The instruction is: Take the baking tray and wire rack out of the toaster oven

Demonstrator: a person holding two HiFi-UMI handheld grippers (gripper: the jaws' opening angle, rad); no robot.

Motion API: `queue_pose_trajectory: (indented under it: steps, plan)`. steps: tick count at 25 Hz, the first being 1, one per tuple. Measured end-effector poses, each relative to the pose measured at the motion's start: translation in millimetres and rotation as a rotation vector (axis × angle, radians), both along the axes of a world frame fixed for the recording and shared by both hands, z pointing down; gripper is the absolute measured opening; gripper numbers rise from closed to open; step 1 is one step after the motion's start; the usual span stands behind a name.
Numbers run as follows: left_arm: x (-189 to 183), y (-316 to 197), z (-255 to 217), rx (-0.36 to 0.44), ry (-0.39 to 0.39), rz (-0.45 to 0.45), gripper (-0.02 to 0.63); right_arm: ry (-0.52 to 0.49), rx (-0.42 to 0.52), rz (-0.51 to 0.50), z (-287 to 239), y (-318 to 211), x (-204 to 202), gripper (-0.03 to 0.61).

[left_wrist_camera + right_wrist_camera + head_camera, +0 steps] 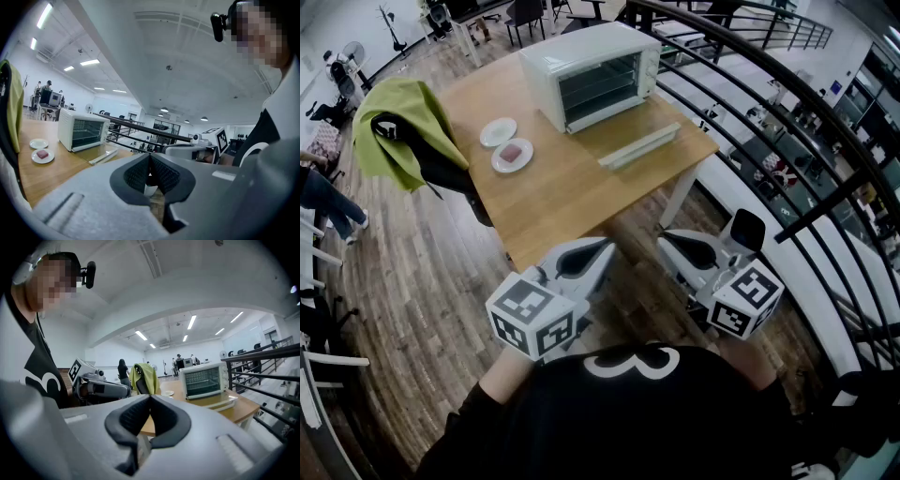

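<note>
A white toaster oven (pixel 595 73) stands at the far side of the wooden table (pixel 562 202), its door (pixel 623 131) folded down flat in front. Horizontal rack lines show inside the oven (pixel 204 379), but I cannot tell the baking tray from the wire rack at this distance. My left gripper (pixel 605 251) and right gripper (pixel 666 242) hover side by side in front of the table's near corner, well short of the oven. Both are shut with nothing between the jaws. The left gripper's (pixel 150 161) pads meet, and so do the right gripper's (pixel 150 401).
Two small plates lie left of the oven, one bare (pixel 498 132), the other (pixel 513 156) holding a reddish piece. A chair draped with a green cloth (pixel 398 127) stands at the table's left. A dark railing (pixel 787 103) runs along the right. People stand in the background.
</note>
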State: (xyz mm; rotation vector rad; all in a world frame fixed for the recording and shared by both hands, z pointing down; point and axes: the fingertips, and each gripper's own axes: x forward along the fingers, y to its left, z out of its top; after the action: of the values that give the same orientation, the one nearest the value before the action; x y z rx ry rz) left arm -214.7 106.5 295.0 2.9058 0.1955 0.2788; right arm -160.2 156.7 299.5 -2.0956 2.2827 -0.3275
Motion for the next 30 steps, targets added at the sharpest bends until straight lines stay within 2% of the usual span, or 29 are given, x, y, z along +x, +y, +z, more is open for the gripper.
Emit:
queue_pose_trajectory:
  steps: [10,19,23,30]
  plan:
    - [11,8,-8,-0.001,0.028,0.039,0.009,0.023,-0.02,0.045,-4,13,3,0.002]
    - [35,6,-9,-0.008,0.025,0.039,0.009,-0.056,-0.003,0.07,3,12,32,0.002]
    - [58,-13,-7,-0.007,0.014,0.003,0.009,-0.086,0.018,0.061,0,-6,64,0.002]
    - [129,-64,1,-0.055,-0.022,-0.087,0.009,-0.124,0.001,-0.013,4,-61,141,0.002]
